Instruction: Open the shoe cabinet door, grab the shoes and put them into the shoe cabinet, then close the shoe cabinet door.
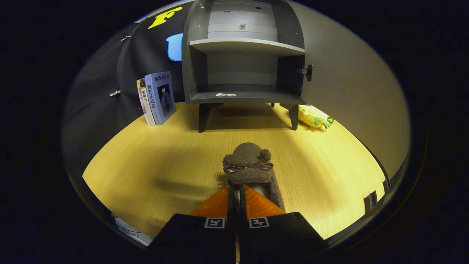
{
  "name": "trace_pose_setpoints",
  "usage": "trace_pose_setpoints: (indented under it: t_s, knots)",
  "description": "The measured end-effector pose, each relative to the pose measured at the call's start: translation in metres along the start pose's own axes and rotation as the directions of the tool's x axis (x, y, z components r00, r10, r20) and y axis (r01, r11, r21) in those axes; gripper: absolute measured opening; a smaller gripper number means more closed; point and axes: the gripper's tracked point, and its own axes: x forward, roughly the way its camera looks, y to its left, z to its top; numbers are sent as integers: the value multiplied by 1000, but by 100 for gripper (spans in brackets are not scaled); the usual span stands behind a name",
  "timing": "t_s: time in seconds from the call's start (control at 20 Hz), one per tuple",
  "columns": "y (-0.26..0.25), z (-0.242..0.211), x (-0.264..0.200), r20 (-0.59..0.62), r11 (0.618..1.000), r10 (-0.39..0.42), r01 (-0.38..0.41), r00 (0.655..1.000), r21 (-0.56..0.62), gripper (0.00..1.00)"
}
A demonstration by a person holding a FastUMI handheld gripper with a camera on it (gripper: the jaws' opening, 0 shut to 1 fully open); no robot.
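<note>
A fuzzy brown shoe (pixel 249 165) with a thin bow across its top points toward the cabinet, just ahead of my fingers. My gripper (pixel 236 196) is shut on the shoe's rear rim, the two fingers pressed close together on it. Beyond the shoe stands the grey shoe cabinet (pixel 243 97) on short legs, its inside showing a middle shelf (pixel 245 46) and a bare bottom board. Its door (pixel 351 95) is swung wide open to the right, with the handle (pixel 308 72) at the door's edge. I cannot tell whether the shoe rests on the wooden table (pixel 154 161) or hangs just above it.
Two upright books (pixel 157 98) lean against the black cloth wall left of the cabinet. A yellow plush toy (pixel 313 117) lies by the cabinet's right front leg, under the open door. A small white scrap (pixel 225 95) sits on the bottom board.
</note>
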Motion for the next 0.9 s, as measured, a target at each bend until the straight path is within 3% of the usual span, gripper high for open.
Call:
trace_pose_setpoints:
  t_s: [0.35,0.45,0.9]
  knots:
    - [12,4,3,-57,999,10,-8,998,31,9]
    - [12,-1,6,-83,1000,-1,3,997,15,15]
    - [5,-11,52,-110,998,-57,59,992,13,18]
